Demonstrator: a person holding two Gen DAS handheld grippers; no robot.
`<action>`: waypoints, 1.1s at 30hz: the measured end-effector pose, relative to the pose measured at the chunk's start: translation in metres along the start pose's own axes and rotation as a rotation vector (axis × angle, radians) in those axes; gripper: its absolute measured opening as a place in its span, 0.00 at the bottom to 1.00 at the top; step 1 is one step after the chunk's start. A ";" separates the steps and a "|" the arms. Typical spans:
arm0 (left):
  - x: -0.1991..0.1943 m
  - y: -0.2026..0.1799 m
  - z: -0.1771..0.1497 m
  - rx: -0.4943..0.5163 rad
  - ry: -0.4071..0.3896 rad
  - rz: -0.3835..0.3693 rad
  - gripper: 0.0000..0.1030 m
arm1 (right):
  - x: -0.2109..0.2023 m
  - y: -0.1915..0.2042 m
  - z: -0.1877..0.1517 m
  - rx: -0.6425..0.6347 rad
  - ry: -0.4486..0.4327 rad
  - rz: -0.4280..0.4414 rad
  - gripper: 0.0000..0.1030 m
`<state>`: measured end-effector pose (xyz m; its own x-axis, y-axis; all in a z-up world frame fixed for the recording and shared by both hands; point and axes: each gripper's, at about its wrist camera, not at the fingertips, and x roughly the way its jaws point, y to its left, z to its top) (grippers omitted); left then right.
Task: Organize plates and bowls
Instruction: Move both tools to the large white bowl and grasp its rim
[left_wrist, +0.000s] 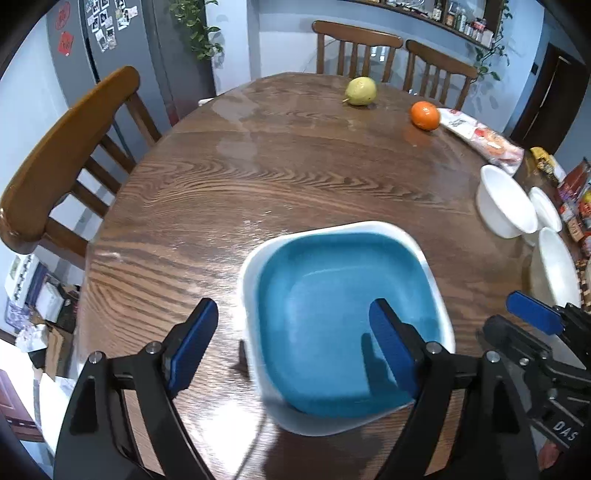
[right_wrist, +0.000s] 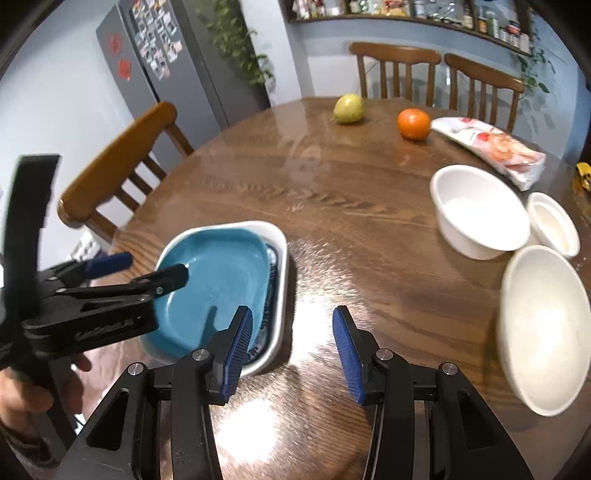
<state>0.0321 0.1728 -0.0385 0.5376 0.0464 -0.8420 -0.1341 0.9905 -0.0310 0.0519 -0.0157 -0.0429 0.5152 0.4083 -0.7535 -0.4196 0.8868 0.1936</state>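
A square blue plate with a white rim (left_wrist: 332, 306) lies on the round wooden table (left_wrist: 258, 177); in the right wrist view it (right_wrist: 218, 284) rests tilted inside a second white-rimmed plate (right_wrist: 279, 295). My left gripper (left_wrist: 291, 332) is open, its jaws straddling the plate's left rim, one finger over the blue inside. It also shows in the right wrist view (right_wrist: 147, 269). My right gripper (right_wrist: 293, 343) is open and empty just right of the plates. Three white bowls stand at the right: a medium one (right_wrist: 478, 210), a small one (right_wrist: 554, 223), a large one (right_wrist: 543, 325).
A pear (right_wrist: 349, 108), an orange (right_wrist: 413, 123) and a snack packet (right_wrist: 491, 147) lie at the table's far side. Wooden chairs stand at the left (left_wrist: 66, 155) and behind (right_wrist: 395, 70). More packets lie at the far right edge (left_wrist: 572, 192).
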 end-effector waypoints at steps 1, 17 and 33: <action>-0.002 -0.005 0.001 0.004 -0.004 -0.016 0.81 | -0.006 -0.004 -0.001 0.007 -0.014 -0.003 0.44; -0.006 -0.157 0.010 0.220 -0.025 -0.225 0.81 | -0.095 -0.165 -0.045 0.389 -0.138 -0.299 0.45; 0.046 -0.249 0.005 0.269 0.110 -0.237 0.42 | -0.061 -0.218 -0.062 0.440 -0.011 -0.107 0.27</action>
<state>0.0950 -0.0711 -0.0670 0.4332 -0.1876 -0.8815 0.2147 0.9714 -0.1013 0.0652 -0.2474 -0.0782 0.5476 0.3093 -0.7775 -0.0074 0.9309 0.3651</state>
